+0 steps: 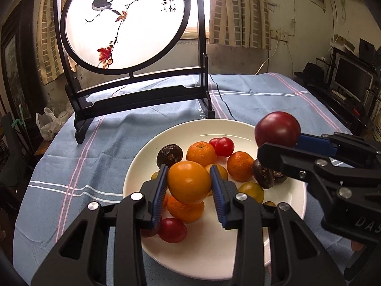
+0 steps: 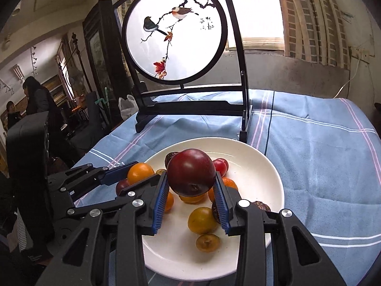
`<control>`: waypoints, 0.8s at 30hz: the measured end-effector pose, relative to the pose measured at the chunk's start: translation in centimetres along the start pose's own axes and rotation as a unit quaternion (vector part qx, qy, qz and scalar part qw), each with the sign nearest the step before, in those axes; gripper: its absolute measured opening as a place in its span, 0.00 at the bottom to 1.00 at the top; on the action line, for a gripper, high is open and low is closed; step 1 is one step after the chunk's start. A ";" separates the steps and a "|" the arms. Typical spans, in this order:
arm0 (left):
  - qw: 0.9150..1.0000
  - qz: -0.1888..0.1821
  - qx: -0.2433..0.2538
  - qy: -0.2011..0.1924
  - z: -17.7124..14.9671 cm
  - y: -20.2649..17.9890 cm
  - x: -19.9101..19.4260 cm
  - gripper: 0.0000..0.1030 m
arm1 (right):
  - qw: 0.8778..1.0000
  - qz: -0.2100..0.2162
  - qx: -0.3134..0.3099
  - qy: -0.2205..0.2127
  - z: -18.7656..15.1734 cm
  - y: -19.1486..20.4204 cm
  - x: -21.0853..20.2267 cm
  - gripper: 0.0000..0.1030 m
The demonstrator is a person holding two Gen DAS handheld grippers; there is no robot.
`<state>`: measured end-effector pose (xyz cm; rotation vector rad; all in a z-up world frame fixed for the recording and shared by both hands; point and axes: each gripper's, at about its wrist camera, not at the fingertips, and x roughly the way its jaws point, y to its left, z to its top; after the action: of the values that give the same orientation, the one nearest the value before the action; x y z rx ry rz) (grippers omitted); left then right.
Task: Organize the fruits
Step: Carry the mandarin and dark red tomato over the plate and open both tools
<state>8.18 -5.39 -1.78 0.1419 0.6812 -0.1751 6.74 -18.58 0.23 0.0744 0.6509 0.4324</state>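
A white plate [image 1: 209,257] [image 2: 259,166] on the blue cloth holds several small fruits: oranges, red and yellow plums, dark wrinkled ones. My left gripper [image 1: 189,181] is shut on an orange-yellow fruit [image 1: 188,182], lifted just above the pile. In the right wrist view that same fruit [image 2: 140,172] shows at the left, between blue pads. My right gripper [image 2: 191,186] is shut on a dark red plum [image 2: 191,171], held over the plate. From the left wrist view the plum [image 1: 277,130] hangs at the right, above the plate's rim.
A black-framed round bird screen [image 1: 123,23] [image 2: 176,33] stands on the cloth behind the plate, with a black cable [image 1: 223,100] beside it. Blue striped cloth [image 2: 321,155] spreads to the right. Two people [image 2: 35,97] stand far off at the left.
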 end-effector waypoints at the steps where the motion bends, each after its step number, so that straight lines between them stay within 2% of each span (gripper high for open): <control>1: 1.000 0.001 0.003 0.000 0.0 -0.1 0.1 0.34 | 1.000 0.001 0.001 0.002 -0.1 0.0 0.2 0.37; 15: 1.000 0.002 0.016 0.009 -0.5 -0.8 0.5 0.34 | 1.000 0.008 0.011 0.007 -0.4 0.2 1.2 0.37; 24: 1.000 0.006 0.018 0.018 -0.7 -0.7 0.8 0.34 | 1.000 -0.008 0.018 0.015 0.0 -0.7 2.0 0.38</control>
<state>8.23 -6.05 -2.87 0.1839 0.7123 -0.1740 8.40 -18.36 -1.06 0.0971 0.6882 0.4066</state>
